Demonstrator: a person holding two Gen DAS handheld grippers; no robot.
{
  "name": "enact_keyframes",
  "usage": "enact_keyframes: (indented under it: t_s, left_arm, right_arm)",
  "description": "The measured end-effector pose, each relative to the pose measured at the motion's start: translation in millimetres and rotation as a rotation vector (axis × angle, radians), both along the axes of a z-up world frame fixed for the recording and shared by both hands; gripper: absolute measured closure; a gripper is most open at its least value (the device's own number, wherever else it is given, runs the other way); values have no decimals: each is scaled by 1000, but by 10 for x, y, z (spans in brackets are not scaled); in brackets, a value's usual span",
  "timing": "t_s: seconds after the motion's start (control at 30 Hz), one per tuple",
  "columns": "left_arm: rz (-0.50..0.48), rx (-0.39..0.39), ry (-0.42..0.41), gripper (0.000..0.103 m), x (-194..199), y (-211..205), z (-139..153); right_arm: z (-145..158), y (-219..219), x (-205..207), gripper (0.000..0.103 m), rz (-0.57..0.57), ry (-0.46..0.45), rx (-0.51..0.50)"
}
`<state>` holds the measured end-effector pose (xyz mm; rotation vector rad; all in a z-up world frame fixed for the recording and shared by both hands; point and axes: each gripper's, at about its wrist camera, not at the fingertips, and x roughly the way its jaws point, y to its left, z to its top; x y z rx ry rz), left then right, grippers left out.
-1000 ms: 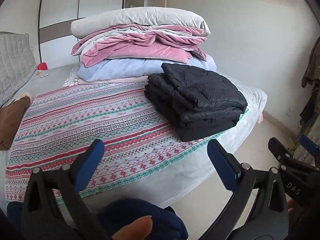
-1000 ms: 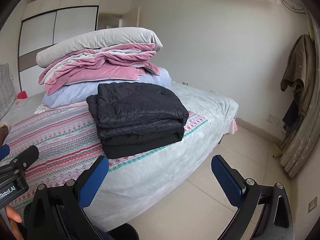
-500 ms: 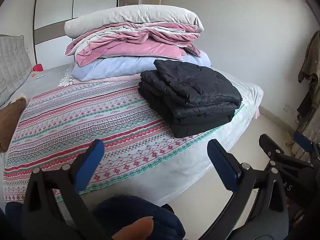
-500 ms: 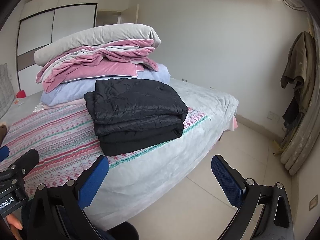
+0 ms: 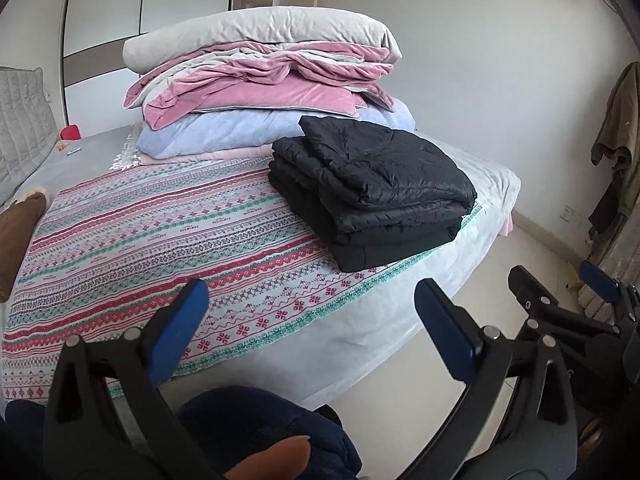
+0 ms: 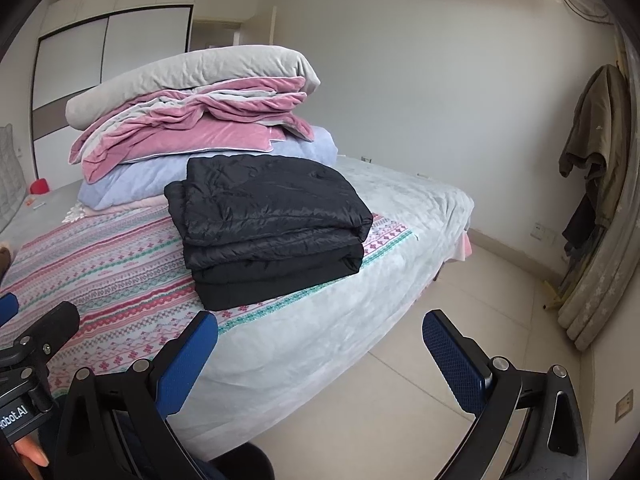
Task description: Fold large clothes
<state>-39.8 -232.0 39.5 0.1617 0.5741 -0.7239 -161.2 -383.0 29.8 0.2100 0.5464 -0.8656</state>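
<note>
A folded black jacket (image 5: 372, 188) lies on the patterned bedspread (image 5: 160, 240), beyond the wide-apart left gripper (image 5: 312, 320).

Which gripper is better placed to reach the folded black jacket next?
Right, marginally. The right gripper faces the black jacket nearly head-on; from the left gripper it sits off to the right. Both are open and empty.

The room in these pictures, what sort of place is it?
Most likely a home bedroom: a bed with a patterned spread, a stack of folded quilts on it, and a sliding-door wardrobe at the back wall.
</note>
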Motion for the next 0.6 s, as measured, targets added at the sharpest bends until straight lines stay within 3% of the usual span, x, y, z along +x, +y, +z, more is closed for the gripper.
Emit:
enact_keyframes:
  t_s: [0.3, 0.6]
  left_arm:
    - [-9, 0, 3, 1, -19, -29, -14]
    - [-77, 12, -4, 1, -119, -109, -41]
  right_arm:
    - [-7, -10, -4, 0, 0, 2, 1]
    - [-30, 4, -36, 0, -6, 7, -1]
